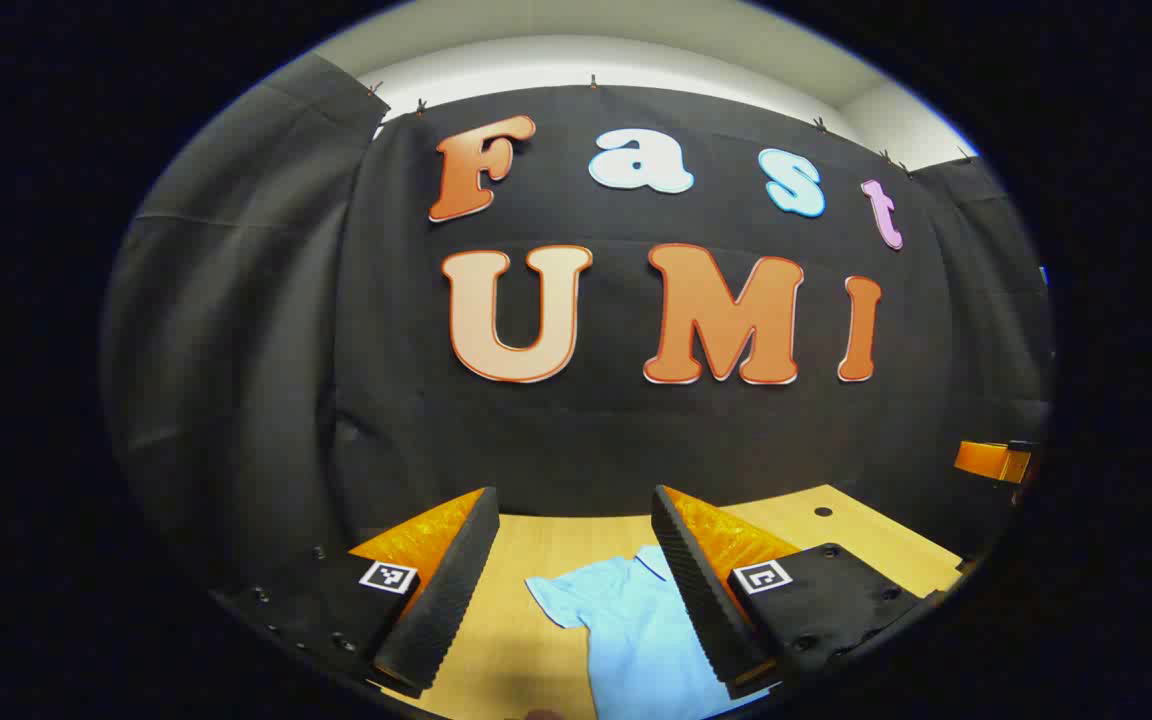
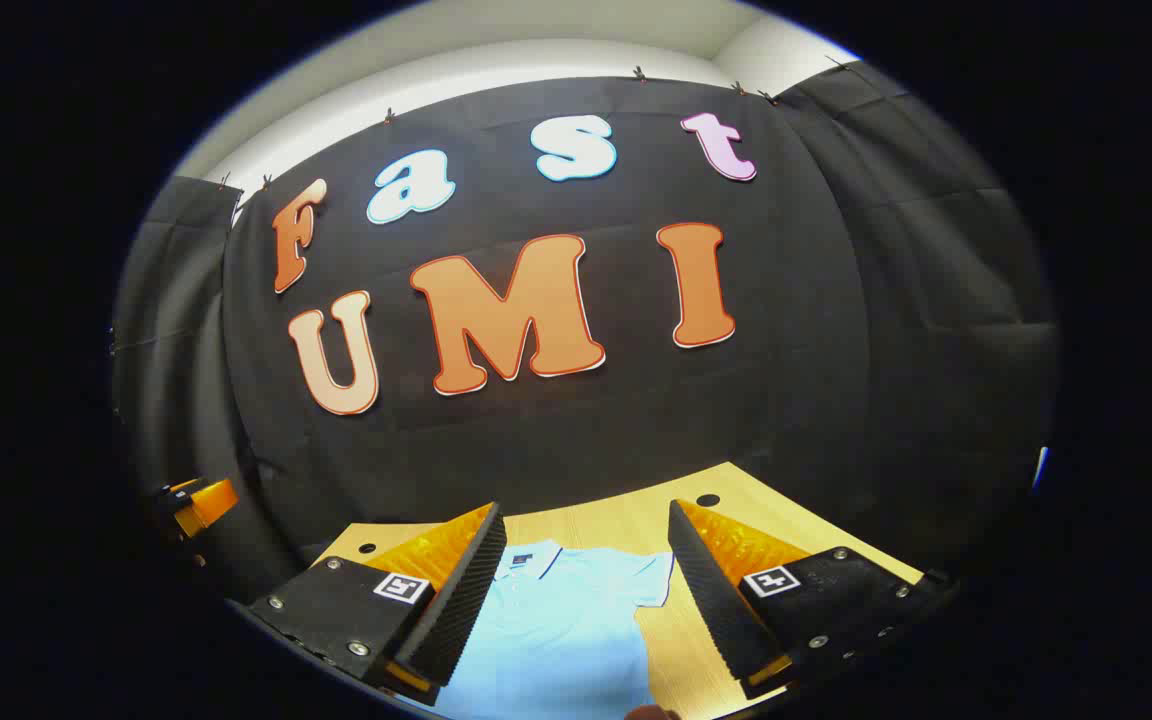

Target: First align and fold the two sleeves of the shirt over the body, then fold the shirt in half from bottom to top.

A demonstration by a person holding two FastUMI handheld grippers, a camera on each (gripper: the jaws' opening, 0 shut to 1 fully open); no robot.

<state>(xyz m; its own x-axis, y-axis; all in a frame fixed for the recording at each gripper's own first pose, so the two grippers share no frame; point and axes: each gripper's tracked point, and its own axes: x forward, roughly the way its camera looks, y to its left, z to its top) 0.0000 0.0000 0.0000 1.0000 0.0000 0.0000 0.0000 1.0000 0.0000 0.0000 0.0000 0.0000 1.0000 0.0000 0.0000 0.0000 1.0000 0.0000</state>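
Left gripper view, right gripper view: both grippers raised above a shirt lying flat on a table, jaws spread, nothing held.

Left gripper (image 1: 574,520) fingers wide apart, empty, hovering clear of the light blue shirt (image 1: 636,630); shirt's collar and one short sleeve show between the fingers, sleeve spread out flat to the side. Right gripper (image 2: 584,535) also released, empty, above the shirt (image 2: 556,630); collar toward the booth wall, other sleeve unfolded beside the body. Shirt rests on the wooden table (image 2: 626,525), near its far edge. Other gripper's tip visible at the side of each view, well apart from the shirt.
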